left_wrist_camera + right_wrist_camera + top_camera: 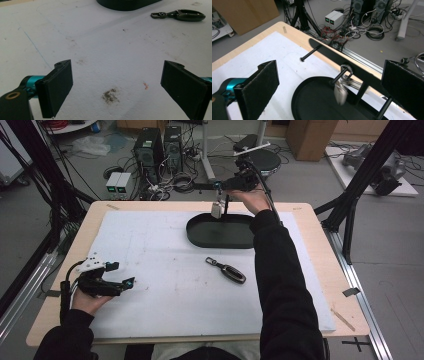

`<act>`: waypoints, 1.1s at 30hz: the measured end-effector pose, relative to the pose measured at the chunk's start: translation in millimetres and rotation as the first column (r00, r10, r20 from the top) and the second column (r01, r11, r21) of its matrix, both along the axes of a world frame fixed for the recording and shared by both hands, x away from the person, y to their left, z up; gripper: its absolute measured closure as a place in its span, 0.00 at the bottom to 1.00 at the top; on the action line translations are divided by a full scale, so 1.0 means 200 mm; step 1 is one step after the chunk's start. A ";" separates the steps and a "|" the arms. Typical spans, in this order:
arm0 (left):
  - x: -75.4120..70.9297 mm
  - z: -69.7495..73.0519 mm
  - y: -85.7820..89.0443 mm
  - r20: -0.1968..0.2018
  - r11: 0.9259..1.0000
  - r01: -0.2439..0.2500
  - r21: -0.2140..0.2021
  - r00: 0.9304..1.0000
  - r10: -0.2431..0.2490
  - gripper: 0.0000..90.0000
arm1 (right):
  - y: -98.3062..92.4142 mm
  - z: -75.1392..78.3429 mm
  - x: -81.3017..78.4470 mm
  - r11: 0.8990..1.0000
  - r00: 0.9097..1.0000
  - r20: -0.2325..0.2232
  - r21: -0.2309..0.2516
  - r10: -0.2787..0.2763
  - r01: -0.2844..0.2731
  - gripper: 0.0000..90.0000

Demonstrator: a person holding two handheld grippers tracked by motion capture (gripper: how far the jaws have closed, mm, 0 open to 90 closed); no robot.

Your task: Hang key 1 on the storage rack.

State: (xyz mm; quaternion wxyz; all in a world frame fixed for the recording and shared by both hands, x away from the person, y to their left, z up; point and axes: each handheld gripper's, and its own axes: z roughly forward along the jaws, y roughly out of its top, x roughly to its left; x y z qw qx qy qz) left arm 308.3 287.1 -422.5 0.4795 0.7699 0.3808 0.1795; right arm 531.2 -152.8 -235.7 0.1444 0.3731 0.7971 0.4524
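While the small silvery metal key fob (340, 92) hangs by its ring from a black peg (339, 75) over the black oval tray (312, 105), the right gripper (329, 82) sits just behind it, fingers wide, nothing between them. High view places fob (216, 210) at the tray's (200, 234) far rim. Left gripper (116, 85) hovers low over the white tabletop mat (105, 50), fingers wide, empty. Its view shows a dark glossy car key (178, 15) with clip near the tray.

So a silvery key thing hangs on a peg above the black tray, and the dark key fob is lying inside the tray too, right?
Not quite. The silvery key does hang on a peg above the black tray, but the dark key fob lies on the white mat outside the tray, as the high view shows.
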 end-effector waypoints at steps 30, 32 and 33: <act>-0.01 0.00 -0.01 -0.007 1.000 0.001 0.011 1.000 -0.001 0.12 | -0.11 -0.17 -0.34 0.999 0.999 0.031 -0.034 0.014 -0.013 0.01; -0.01 0.00 -0.01 -0.008 1.000 0.002 0.012 1.000 -0.002 0.12 | -0.12 -0.19 -0.35 0.999 1.000 0.028 -0.036 0.013 -0.012 0.01; -0.01 0.00 -0.01 -0.008 1.000 0.001 0.012 1.000 -0.001 0.12 | -0.12 -0.20 -0.36 0.999 1.000 0.025 -0.034 0.014 -0.013 0.01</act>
